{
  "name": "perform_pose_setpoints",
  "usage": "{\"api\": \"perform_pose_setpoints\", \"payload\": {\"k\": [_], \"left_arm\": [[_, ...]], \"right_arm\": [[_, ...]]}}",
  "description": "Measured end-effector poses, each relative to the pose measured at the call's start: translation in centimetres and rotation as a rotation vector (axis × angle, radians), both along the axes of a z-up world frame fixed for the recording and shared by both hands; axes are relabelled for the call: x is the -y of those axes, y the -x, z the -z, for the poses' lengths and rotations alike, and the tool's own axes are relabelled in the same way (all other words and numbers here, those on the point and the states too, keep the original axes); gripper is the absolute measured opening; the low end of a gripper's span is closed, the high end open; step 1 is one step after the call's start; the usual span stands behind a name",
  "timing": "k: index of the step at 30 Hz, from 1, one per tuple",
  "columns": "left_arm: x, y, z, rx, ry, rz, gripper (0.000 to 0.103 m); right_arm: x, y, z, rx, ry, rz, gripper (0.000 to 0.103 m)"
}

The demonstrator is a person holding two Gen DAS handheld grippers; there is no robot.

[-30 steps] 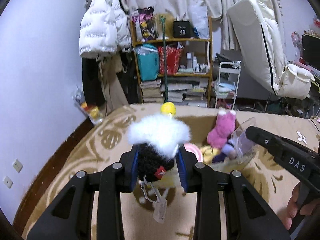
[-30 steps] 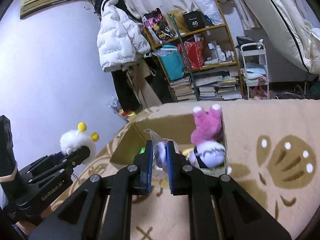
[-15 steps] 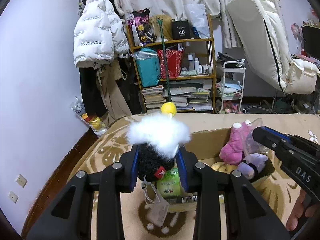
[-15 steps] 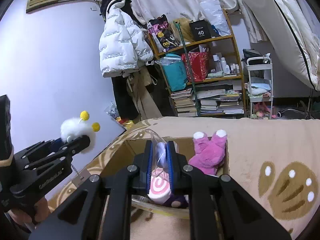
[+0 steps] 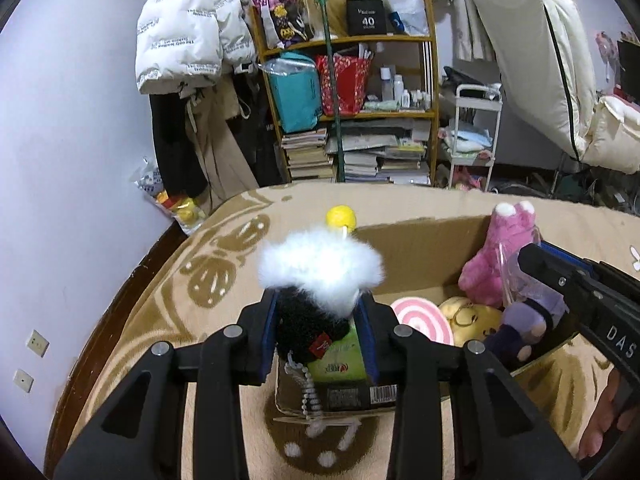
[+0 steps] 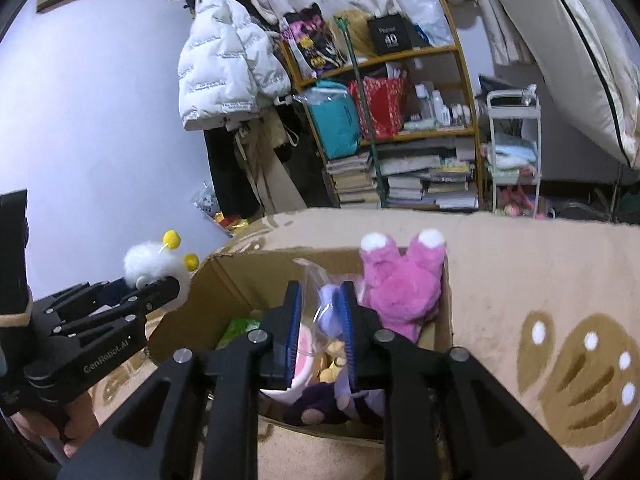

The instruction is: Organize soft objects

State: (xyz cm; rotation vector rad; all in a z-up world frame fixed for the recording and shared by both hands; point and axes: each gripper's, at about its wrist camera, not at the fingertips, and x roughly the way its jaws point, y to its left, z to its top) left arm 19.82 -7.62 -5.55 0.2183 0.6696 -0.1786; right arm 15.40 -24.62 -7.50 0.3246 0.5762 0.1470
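My left gripper point(image 5: 320, 316) is shut on a fluffy white-and-black plush with yellow antenna balls point(image 5: 320, 268), held above the near left corner of an open cardboard box point(image 5: 420, 248); it also shows in the right wrist view point(image 6: 148, 264). My right gripper point(image 6: 320, 320) is shut on a purple plush in a clear plastic bag point(image 6: 328, 304), held over the box point(image 6: 248, 280). Its body hangs down into the box point(image 5: 524, 320). Inside lie a pink plush point(image 6: 400, 284), a pink swirl cushion point(image 5: 424, 316), a yellow plush point(image 5: 468, 316) and a green packet point(image 5: 340, 356).
The box stands on a beige bed cover with brown paw prints point(image 6: 560, 320). Beyond the bed are a cluttered shelf of books and bags point(image 5: 360, 112), a white puffer jacket point(image 5: 188, 28), a white cart point(image 5: 476, 128) and a tilted mattress point(image 5: 532, 48).
Both grippers have moved forward and down toward the box. The bagged purple plush now hangs lower into the box, and the white plush sits over the box's near corner.
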Motion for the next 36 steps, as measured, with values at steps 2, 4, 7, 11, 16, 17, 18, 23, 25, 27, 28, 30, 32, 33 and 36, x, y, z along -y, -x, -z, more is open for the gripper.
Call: {"api": "perform_pose_setpoints", "payload": {"k": [2, 4, 7, 11, 16, 17, 18, 23, 25, 27, 28, 30, 32, 33, 36], "left_arm": [[0.1, -0.1, 0.3, -0.021, -0.009, 0.002, 0.035], [0.0, -0.1, 0.4, -0.029, -0.009, -0.004, 0.038], [-0.3, 0.0, 0.2, -0.011, -0.002, -0.02, 0.052], [-1.0, 0.1, -0.3, -0.002, 0.027, -0.028, 0.057], [-1.5, 0.1, -0.6, 0.004, 0.033, -0.04, 0.069], [-1.6, 0.1, -0.7, 0.003, 0.037, -0.042, 0.071], [-1.6, 0.1, -0.8, 0.002, 0.04, -0.043, 0.073], [-2.3, 0.7, -1.2, 0.014, 0.045, -0.061, 0.079], [-2.7, 1.1, -1.4, 0.014, 0.051, -0.072, 0.079], [-3.2, 1.5, -1.6, 0.014, 0.061, -0.082, 0.08], [-3.4, 1.8, -1.8, 0.014, 0.065, -0.088, 0.082], [-4.0, 2.4, -2.3, 0.027, 0.082, -0.096, 0.089], [-4.4, 3.2, -2.9, 0.053, 0.087, -0.106, 0.092], [-4.5, 3.4, -3.1, 0.059, 0.085, -0.109, 0.092], [-4.9, 4.4, -3.8, 0.062, 0.076, -0.12, 0.094]], "right_arm": [[0.5, -0.2, 0.3, -0.014, -0.029, 0.002, 0.023], [0.7, -0.1, 0.4, -0.023, -0.039, 0.005, 0.023], [1.2, -0.2, 0.4, -0.026, -0.059, 0.013, 0.023], [1.6, -0.1, 0.6, -0.035, -0.086, 0.019, 0.027], [1.8, 0.0, 0.5, -0.027, -0.096, 0.016, 0.037], [1.8, 0.0, 0.4, -0.025, -0.094, 0.014, 0.038], [1.8, 0.1, 0.3, -0.022, -0.089, 0.014, 0.04], [1.4, 0.4, -0.1, 0.001, -0.021, 0.026, 0.055], [1.5, 0.6, -0.2, 0.01, -0.016, 0.03, 0.06], [1.5, 0.9, -0.5, 0.014, -0.013, 0.031, 0.061], [1.5, 1.1, -0.7, 0.017, -0.011, 0.031, 0.061], [1.6, 1.6, -1.3, 0.024, -0.005, 0.038, 0.067], [1.7, 2.2, -2.0, 0.045, 0.004, 0.045, 0.079], [1.8, 2.7, -2.5, 0.063, 0.012, 0.05, 0.084], [1.9, 3.7, -3.6, 0.084, 0.021, 0.05, 0.091]]}}
